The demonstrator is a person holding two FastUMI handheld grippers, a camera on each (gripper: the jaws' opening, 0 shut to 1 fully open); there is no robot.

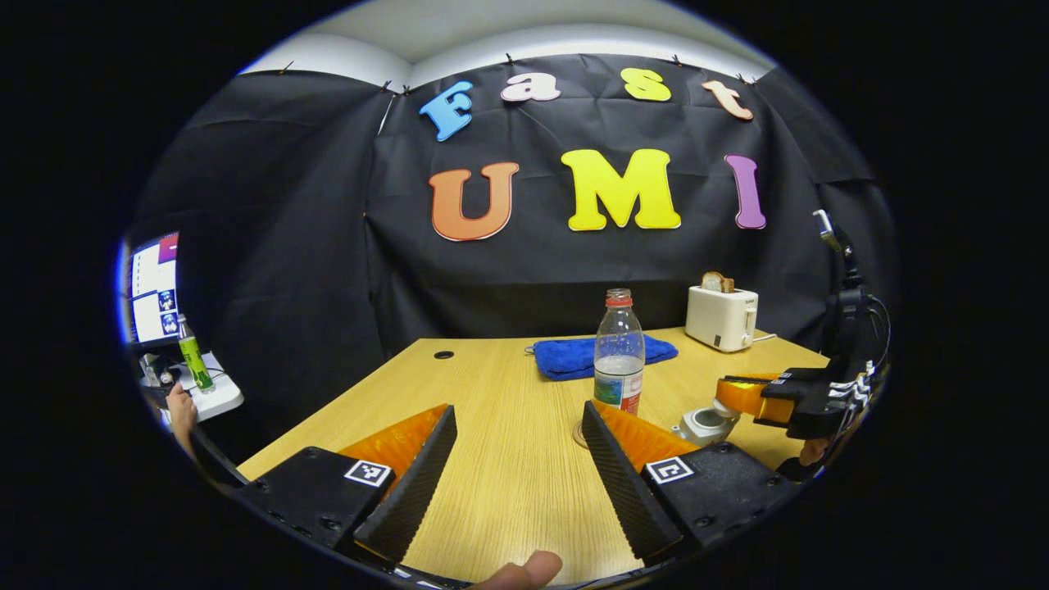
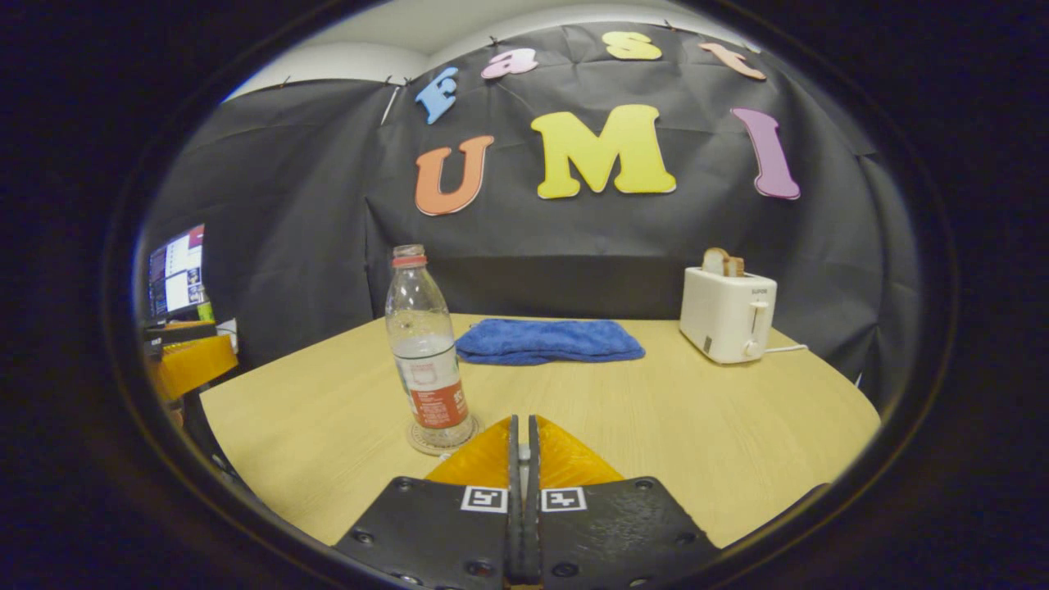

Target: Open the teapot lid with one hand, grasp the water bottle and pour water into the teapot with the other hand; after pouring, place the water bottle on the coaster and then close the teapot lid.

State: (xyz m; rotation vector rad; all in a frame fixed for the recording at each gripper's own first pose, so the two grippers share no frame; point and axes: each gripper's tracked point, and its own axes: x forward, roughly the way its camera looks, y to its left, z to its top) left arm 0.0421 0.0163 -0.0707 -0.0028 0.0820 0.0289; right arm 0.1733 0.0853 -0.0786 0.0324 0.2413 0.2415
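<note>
Left gripper view, nearest first: left gripper (image 1: 518,459) spread wide at six o'clock, nothing between the fingers, bare wooden table (image 1: 508,492) under the gap. Just beyond the right-hand finger, at about one o'clock from the gap, water bottle (image 1: 619,352) upright on a round coaster (image 1: 578,434), cap on, partly filled. Low white teapot (image 1: 703,424) near it at three o'clock, lid seemingly in place, though small and partly hidden. Right gripper (image 1: 742,392) above and just beside the teapot, too far off there to judge the jaws. Farther back, blue towel (image 1: 574,356) at twelve o'clock, white toaster (image 1: 721,318) with bread at one o'clock.

Right gripper view: own fingers pressed together at six o'clock, no object visible between them; teapot hidden below. Bottle at eleven o'clock, on the coaster.

Risks, as judgement only:
- Closed fingers unable to pinch the lid knob; likely to nudge or tip the pot.
- Bottle tall and narrow; a glancing touch from the wide left fingers enough to topple it toward the teapot.
- Cap apparently on; no pour possible that way.
- Both grippers converging close together; collision plausible.
</note>
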